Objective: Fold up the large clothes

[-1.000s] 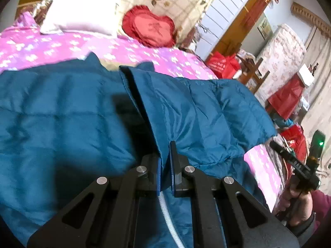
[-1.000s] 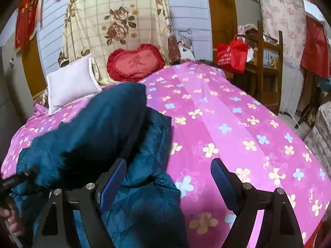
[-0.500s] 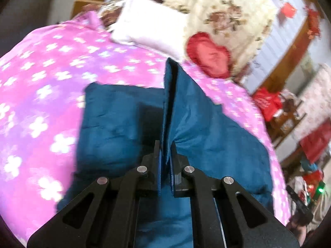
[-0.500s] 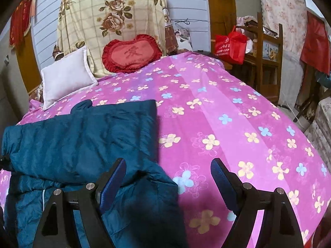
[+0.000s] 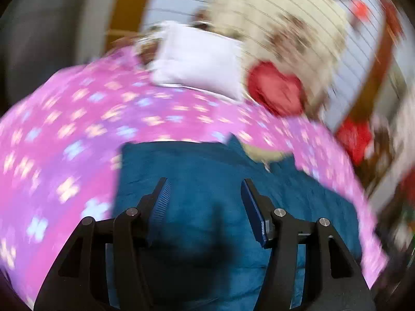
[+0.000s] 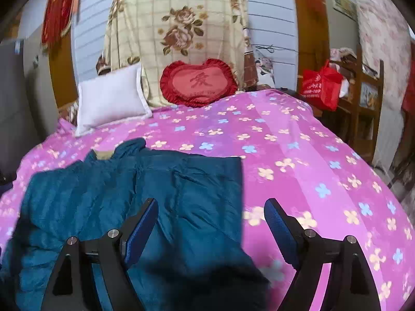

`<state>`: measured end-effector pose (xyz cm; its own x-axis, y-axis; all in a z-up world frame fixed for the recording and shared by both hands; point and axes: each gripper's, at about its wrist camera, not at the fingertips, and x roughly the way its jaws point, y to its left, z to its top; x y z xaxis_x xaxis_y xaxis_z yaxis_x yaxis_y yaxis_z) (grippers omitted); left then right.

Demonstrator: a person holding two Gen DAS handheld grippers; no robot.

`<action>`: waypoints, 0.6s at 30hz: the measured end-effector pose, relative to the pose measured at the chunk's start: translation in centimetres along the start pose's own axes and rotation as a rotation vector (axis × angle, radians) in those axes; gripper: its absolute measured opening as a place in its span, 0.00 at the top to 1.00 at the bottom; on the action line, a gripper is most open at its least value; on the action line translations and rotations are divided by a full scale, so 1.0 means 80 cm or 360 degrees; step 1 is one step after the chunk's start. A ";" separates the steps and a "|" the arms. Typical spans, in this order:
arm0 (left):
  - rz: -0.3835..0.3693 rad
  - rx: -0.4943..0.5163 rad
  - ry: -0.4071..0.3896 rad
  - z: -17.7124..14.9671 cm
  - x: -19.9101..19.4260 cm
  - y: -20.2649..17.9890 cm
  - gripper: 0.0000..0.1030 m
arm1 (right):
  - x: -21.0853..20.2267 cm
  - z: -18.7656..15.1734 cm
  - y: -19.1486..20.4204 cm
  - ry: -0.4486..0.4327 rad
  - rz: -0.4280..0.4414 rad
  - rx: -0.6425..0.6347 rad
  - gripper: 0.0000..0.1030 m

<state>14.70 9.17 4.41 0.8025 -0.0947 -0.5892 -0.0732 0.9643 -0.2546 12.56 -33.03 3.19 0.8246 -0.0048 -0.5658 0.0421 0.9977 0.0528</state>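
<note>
A large teal padded jacket (image 6: 160,194) lies folded over on the pink flowered bedspread (image 6: 298,160), its cream lining showing at the collar (image 6: 103,154). In the blurred left wrist view the jacket (image 5: 207,181) lies flat below my left gripper (image 5: 205,197), which is open and empty just above it. My right gripper (image 6: 210,220) is open and empty above the jacket's right edge, its left finger over the jacket and its right finger over the bedspread.
A white pillow (image 6: 111,98) and a red heart-shaped cushion (image 6: 198,83) lean against a floral-draped headboard (image 6: 179,33). A red bag (image 6: 321,88) and wooden shelves (image 6: 368,88) stand right of the bed.
My left gripper has let go of the jacket flap it held pinched and has opened. The flap now lies flat over the jacket. The left view swings fast and blurs.
</note>
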 end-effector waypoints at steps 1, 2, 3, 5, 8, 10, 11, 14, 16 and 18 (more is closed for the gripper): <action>0.0041 0.0150 0.0050 -0.008 0.019 -0.023 0.46 | 0.008 -0.001 0.005 0.0013 0.0003 0.0004 0.21; 0.0084 0.0208 0.0104 -0.015 0.033 -0.031 0.46 | 0.017 -0.002 0.009 0.0045 0.0026 0.0021 0.21; 0.0164 0.0241 0.0203 -0.025 0.055 -0.035 0.46 | 0.028 -0.004 0.014 0.0084 0.0064 0.0031 0.21; 0.0254 0.0229 0.0341 -0.040 0.080 -0.029 0.46 | 0.052 -0.010 0.023 0.0199 0.0151 0.0020 0.21; 0.0305 0.0244 0.0402 -0.054 0.082 -0.026 0.46 | 0.093 -0.028 0.037 0.0400 0.0258 -0.0061 0.15; 0.0311 0.0229 0.0454 -0.064 0.081 -0.023 0.47 | 0.104 -0.035 0.037 0.0452 0.0300 -0.0070 0.11; 0.0335 0.0238 0.0474 -0.072 0.078 -0.022 0.47 | 0.107 -0.035 0.033 0.0478 0.0333 -0.0050 0.11; 0.0403 0.0291 0.0488 -0.086 0.066 -0.030 0.48 | 0.106 -0.036 0.031 0.0498 0.0368 -0.0061 0.11; 0.0422 0.0271 0.0491 -0.088 0.061 -0.030 0.48 | 0.095 -0.030 0.028 0.0473 0.0349 -0.0085 0.11; 0.0428 0.0213 0.0466 -0.085 0.050 -0.027 0.49 | 0.072 -0.013 0.021 0.0266 0.0258 -0.0014 0.11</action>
<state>14.08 5.04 -2.60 0.5617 0.1174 -0.8190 -0.1641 0.9860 0.0288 16.81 -31.32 -0.87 0.7150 0.1661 -0.6791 -0.0887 0.9851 0.1475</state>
